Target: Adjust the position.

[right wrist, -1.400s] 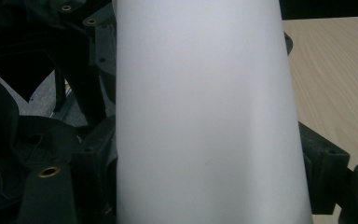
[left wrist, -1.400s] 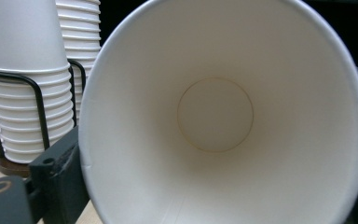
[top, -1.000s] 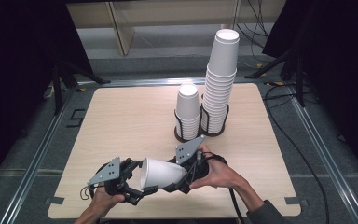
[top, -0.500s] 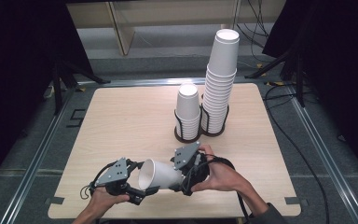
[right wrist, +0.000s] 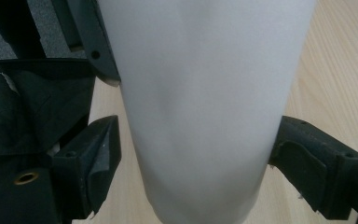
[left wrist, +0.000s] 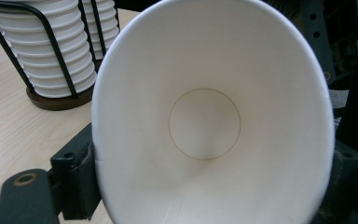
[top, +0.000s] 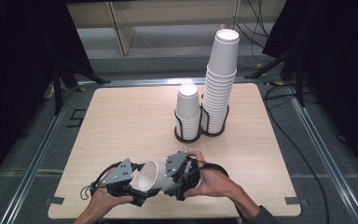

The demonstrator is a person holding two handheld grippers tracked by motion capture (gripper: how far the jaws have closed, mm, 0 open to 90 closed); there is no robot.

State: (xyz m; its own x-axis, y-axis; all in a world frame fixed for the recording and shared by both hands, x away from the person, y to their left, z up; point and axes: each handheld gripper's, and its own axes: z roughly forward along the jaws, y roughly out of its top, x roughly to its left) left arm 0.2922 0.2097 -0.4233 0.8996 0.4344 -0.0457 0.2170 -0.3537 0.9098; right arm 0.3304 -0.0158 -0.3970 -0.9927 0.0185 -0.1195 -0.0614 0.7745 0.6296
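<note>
Near the front edge of the surface (top: 121, 121) you hold one paper cup (top: 154, 176) on its side between both grippers, its mouth turned toward your left. The left gripper (top: 140, 191) pinches the cup at the rim end: in the left gripper view its jaws sit on either side of the wide mouth, and they have just been closing on the cup. The right gripper (top: 179, 179) sits at the narrow base end. In the right gripper view its left jaw stands a little off the wall and the right one just reaches it, so it probably brackets the cup without squeezing, though the close view makes that hard to judge.

The main risk is crushing. The paper wall is thin, and more closing at the rim could fold it oval, which would make the cup jam when nested. If your hands pull apart or twist against each other, the cup could slip from the looser right gripper.

Farther back, near the middle of the surface, stand the short stack (top: 188, 112) and just beside it the tall stack (top: 220, 84), each in a wire holder. The tall one could topple if knocked.
</note>
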